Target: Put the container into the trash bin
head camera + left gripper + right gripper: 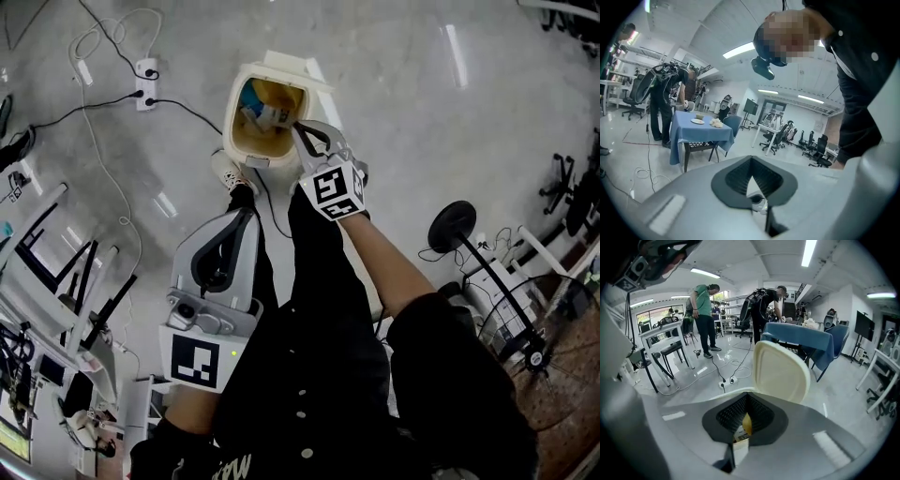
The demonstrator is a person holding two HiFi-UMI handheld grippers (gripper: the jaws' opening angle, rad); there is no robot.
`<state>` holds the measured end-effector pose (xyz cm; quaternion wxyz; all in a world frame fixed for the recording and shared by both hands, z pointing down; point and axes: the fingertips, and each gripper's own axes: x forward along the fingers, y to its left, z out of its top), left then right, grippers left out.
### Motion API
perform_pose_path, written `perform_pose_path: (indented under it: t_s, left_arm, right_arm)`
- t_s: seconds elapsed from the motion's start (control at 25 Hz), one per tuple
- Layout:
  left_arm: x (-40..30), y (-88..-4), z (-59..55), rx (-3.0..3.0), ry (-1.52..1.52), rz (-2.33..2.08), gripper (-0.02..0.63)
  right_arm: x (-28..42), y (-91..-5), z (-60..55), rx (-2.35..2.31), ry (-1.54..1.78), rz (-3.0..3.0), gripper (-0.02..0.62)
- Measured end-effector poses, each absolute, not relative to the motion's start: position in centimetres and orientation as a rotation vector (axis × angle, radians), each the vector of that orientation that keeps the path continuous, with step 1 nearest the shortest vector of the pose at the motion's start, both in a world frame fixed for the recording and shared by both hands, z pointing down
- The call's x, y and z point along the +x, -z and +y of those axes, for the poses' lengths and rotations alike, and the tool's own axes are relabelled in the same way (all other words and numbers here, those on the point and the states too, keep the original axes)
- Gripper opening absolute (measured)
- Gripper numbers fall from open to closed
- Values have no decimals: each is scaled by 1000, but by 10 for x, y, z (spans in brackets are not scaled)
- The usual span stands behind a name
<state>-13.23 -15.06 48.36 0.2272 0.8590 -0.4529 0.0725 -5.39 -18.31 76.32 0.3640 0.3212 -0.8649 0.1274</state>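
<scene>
bin: cream bin (232, 114) on grey floor (450, 141), top centre of head view. Lid (286, 64) is up, tilted back; yellow liner (246, 131) inside.
container: small white/blue carton (265, 114) inside the bin, lying on the liner toward the back wall. No gripper touches it. In R gripper view it shows through the gap behind the closed tips.
R gripper: R gripper (300, 131) over the bin's front-right rim, pointing steeply down into the opening. Jaws fully together and empty, nothing between the pads.
L gripper: L gripper (247, 217) lower left in head view, over a black trouser leg, apart from the bin. Tips meet in L gripper view, so jaws are closed and nothing is held. Only floor and a bit of shoe show through the gap.
shoe: white shoe (230, 172) at the bin's front base, just beside it. Can't tell if it presses anything.
floor stuff: power strip (145, 82) left of bin, with cables (103, 159) trailing off it.
bkgd: blue-cloth table (701, 131) with dishes on top, office chairs (818, 150) at the far wall, and people (705, 310) standing behind the bin in R gripper view.
</scene>
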Motion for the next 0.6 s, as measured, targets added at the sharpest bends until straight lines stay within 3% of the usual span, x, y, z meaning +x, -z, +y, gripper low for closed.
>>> perform_pose_path:
  t_s: [0.6]
  left_arm:
    - [-123,-412,-148,2405,-178,-1240,0]
  right_arm:
    - [-50,-576,-183,867,-279,-2426,26]
